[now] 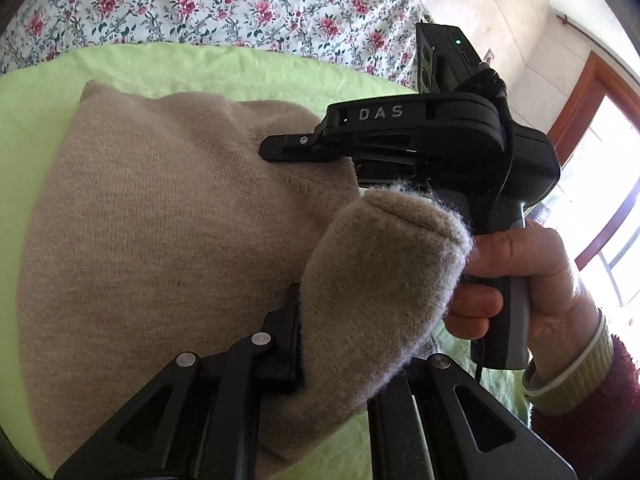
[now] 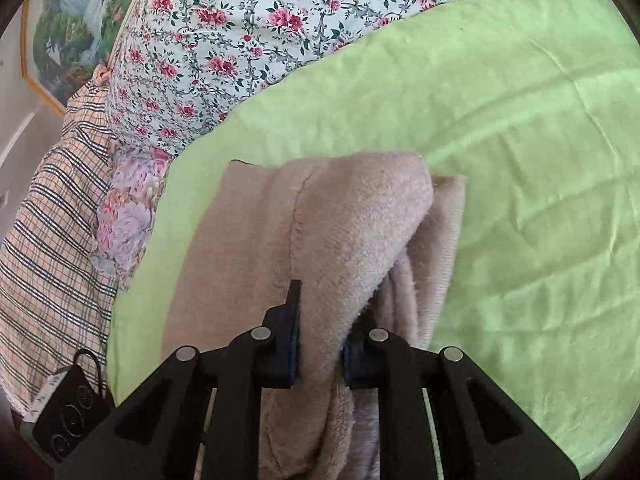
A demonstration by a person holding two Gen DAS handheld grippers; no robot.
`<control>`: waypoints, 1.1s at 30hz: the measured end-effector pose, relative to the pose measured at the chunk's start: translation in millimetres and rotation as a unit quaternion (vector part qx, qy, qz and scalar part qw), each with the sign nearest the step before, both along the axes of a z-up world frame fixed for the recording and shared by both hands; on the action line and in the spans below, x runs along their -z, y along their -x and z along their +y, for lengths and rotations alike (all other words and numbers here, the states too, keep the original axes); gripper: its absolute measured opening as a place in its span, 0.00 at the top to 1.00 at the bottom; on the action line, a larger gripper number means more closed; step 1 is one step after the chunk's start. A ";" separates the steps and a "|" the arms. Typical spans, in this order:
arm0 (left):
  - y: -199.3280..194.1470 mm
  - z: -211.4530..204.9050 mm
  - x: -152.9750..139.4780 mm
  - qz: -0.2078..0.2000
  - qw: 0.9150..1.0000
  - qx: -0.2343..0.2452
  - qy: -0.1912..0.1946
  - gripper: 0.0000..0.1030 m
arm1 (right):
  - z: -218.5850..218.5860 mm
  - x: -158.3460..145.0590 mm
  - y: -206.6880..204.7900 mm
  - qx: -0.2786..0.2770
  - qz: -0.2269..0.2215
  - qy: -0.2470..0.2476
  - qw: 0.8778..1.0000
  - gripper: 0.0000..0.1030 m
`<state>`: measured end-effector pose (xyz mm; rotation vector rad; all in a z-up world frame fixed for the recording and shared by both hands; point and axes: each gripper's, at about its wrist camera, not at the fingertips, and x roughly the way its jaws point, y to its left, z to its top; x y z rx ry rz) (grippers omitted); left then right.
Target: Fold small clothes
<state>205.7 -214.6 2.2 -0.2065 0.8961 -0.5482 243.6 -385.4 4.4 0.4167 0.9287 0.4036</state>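
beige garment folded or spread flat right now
Partly folded: the beige garment is doubled over itself in layers on the green sheet, with a bunched part pinched in the right gripper.

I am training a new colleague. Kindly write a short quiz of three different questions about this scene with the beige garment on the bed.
1. True or false: the right gripper is shut on the beige knitted garment.
2. What lies directly under the garment? A) a wooden table B) a light green sheet C) a checked cloth
3. Fill in: the left gripper pinches a fold of the ______ .

Key
1. True; fabric is clamped between its pads.
2. B; the floral quilt lies beyond the sheet.
3. Garment; the fold stands up between its fingers.
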 end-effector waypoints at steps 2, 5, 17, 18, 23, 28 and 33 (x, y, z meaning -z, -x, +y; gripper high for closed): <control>1.0 -0.2 1.2 0.002 1.000 0.005 0.000 0.86 | 0.9 -0.3 0.6 0.000 -0.009 0.018 1.000 0.82; 5.5 2.1 -1.9 0.006 1.000 0.014 0.002 0.76 | -0.8 -3.0 4.6 0.011 -0.017 0.041 0.999 0.80; 49.1 85.9 -37.1 0.007 1.000 -0.021 0.008 0.20 | -40.3 -13.4 54.1 0.087 -0.008 0.053 0.995 0.30; 48.1 96.8 -38.3 0.009 0.999 -0.033 0.009 0.19 | -40.9 -12.8 55.4 0.082 -0.004 0.033 0.996 0.27; -1.2 142.3 -21.9 0.062 0.993 -0.083 0.051 0.18 | -31.6 -1.3 48.3 0.051 0.018 -0.028 0.998 0.22; -47.6 153.4 7.5 0.120 0.984 -0.083 0.099 0.18 | -28.1 17.1 33.3 0.042 0.042 -0.035 0.998 0.22; -79.8 148.3 37.6 0.157 0.975 -0.073 0.137 0.15 | -21.6 24.4 25.3 0.029 0.046 -0.032 0.998 0.22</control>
